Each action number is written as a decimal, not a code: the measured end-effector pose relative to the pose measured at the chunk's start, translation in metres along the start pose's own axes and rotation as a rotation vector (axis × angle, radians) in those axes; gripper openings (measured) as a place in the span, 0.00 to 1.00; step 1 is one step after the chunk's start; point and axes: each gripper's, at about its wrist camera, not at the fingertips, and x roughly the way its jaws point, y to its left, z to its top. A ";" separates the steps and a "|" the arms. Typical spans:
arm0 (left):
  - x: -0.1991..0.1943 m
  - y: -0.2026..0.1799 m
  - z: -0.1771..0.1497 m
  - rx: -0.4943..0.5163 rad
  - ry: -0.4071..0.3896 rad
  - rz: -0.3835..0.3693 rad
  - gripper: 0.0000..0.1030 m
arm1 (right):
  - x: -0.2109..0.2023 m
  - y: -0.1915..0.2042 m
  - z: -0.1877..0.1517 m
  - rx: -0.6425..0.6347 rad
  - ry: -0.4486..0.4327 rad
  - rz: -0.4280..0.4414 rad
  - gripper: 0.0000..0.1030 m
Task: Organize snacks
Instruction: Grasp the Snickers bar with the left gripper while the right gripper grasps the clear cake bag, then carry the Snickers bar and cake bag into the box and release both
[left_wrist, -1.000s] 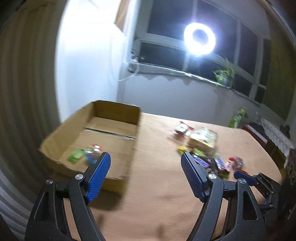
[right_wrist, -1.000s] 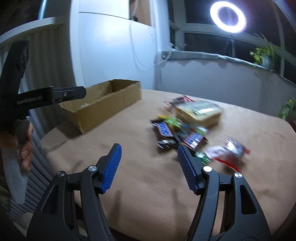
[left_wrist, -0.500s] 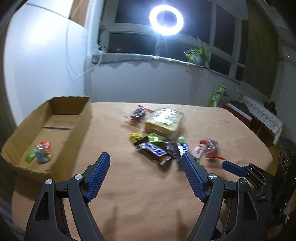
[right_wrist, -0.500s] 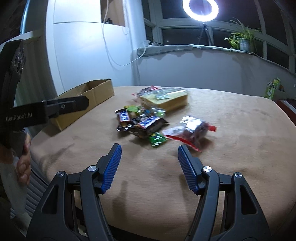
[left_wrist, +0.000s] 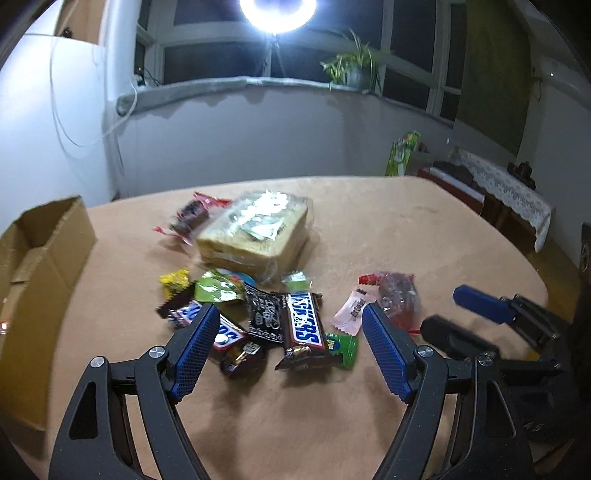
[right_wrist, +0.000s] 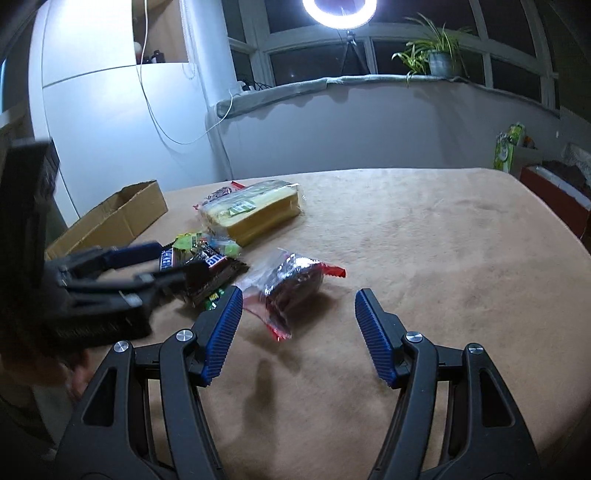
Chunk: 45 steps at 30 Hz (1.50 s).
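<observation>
A heap of snacks lies mid-table: a Snickers bar (left_wrist: 304, 326), a black patterned packet (left_wrist: 265, 316), a second Snickers bar (left_wrist: 221, 334), green packets (left_wrist: 218, 290) and a wrapped bread loaf (left_wrist: 255, 230). My left gripper (left_wrist: 286, 345) hangs open just above the heap, its jaws on either side of the bars with nothing pressed. My right gripper (right_wrist: 297, 330) is open over the tablecloth, close to a clear bag of dark red snacks (right_wrist: 291, 282). The right gripper (left_wrist: 480, 304) also shows at the right edge of the left wrist view.
An open cardboard box (left_wrist: 40, 254) stands at the table's left edge. The tan tablecloth (right_wrist: 424, 258) stretches bare to the right. A pink candy wrapper (left_wrist: 352, 310) lies beside the heap. A ring light, a plant and a window ledge stand behind the table.
Both grippers swung right, away from the box, and closed in on the snack heap. The box slid to the left edge of both views. Jaw widths look the same.
</observation>
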 end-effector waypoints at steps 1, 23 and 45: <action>0.003 -0.001 -0.001 0.001 0.008 -0.004 0.77 | 0.003 -0.001 0.003 0.005 0.006 0.006 0.64; 0.005 0.006 -0.011 -0.008 0.034 -0.052 0.28 | 0.023 -0.003 0.002 0.019 0.064 0.054 0.32; -0.026 0.008 -0.014 -0.020 -0.012 -0.009 0.26 | -0.004 -0.016 -0.001 0.053 -0.010 0.072 0.29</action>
